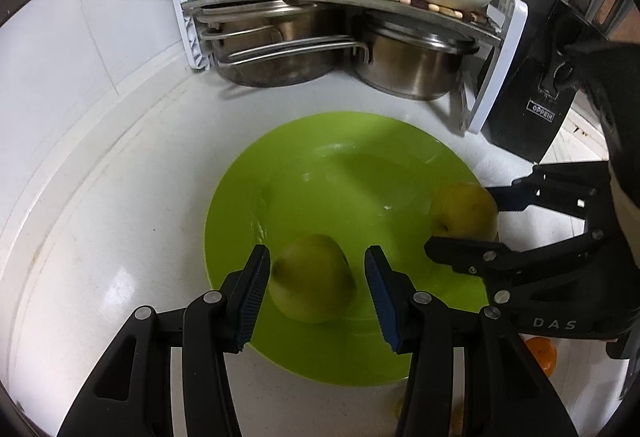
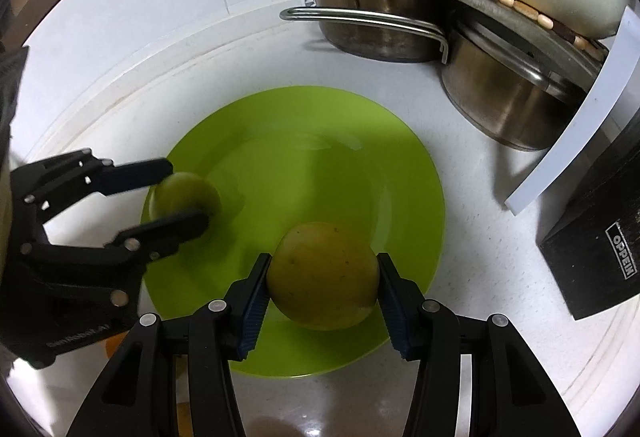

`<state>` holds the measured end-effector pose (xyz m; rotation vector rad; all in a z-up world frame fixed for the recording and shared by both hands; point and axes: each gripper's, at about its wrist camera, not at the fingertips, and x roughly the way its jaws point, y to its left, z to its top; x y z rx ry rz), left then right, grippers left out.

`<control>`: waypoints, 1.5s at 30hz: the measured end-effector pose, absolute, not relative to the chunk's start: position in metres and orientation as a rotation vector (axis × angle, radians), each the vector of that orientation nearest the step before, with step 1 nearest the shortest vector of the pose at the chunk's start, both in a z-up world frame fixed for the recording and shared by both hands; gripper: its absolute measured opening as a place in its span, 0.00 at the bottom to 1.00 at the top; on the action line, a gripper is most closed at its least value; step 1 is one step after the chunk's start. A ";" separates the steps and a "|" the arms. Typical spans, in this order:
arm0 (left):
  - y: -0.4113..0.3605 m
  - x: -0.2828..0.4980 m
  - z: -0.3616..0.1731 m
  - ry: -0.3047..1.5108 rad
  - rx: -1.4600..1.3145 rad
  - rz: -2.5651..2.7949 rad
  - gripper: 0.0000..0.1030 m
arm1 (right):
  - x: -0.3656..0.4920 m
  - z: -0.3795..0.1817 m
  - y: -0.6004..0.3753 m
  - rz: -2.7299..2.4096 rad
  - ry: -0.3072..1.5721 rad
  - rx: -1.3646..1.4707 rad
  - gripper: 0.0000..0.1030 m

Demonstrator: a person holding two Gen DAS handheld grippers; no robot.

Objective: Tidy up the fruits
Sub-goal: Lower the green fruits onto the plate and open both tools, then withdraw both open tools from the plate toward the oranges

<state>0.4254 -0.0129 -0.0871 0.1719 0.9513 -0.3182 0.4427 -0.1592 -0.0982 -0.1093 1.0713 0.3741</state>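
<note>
A lime-green plate (image 1: pixel 320 177) (image 2: pixel 320 157) lies on the white counter. My left gripper (image 1: pixel 317 257) (image 2: pixel 186 195) is shut on a small yellow-green fruit (image 1: pixel 312 285) (image 2: pixel 184 193) just above the plate's near-left rim. In the left wrist view its left pad is on the fruit and its right pad sits very close. My right gripper (image 2: pixel 324 261) (image 1: pixel 466 221) is shut on a larger yellow-green fruit (image 2: pixel 324 277) (image 1: pixel 464 209) low over the plate's near-right part, with both pads pressed on its sides.
Behind the plate, a corner rack (image 1: pixel 192 29) holds steel pots (image 1: pixel 408 61) (image 2: pixel 504 93) below and cream cookware above. A black box marked OPPEIN (image 1: pixel 532 97) (image 2: pixel 600 261) stands to the right. An orange (image 1: pixel 542 355) (image 2: pixel 116 347) lies on the counter between the two grippers.
</note>
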 end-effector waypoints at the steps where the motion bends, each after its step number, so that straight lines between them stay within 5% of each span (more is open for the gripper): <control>1: -0.012 0.425 -0.085 0.949 0.171 -0.315 0.48 | 0.443 -0.098 -0.159 0.375 1.070 -0.106 0.51; 7: -0.008 0.416 -0.075 0.921 0.166 -0.297 0.55 | 0.436 -0.088 -0.155 0.371 1.014 -0.138 0.60; 26: -0.004 0.349 -0.016 0.756 0.123 -0.247 0.73 | 0.370 -0.024 -0.172 0.308 0.838 -0.091 0.60; 45: -0.005 0.267 0.014 0.623 0.166 -0.207 0.81 | 0.288 0.014 -0.176 0.236 0.701 -0.088 0.62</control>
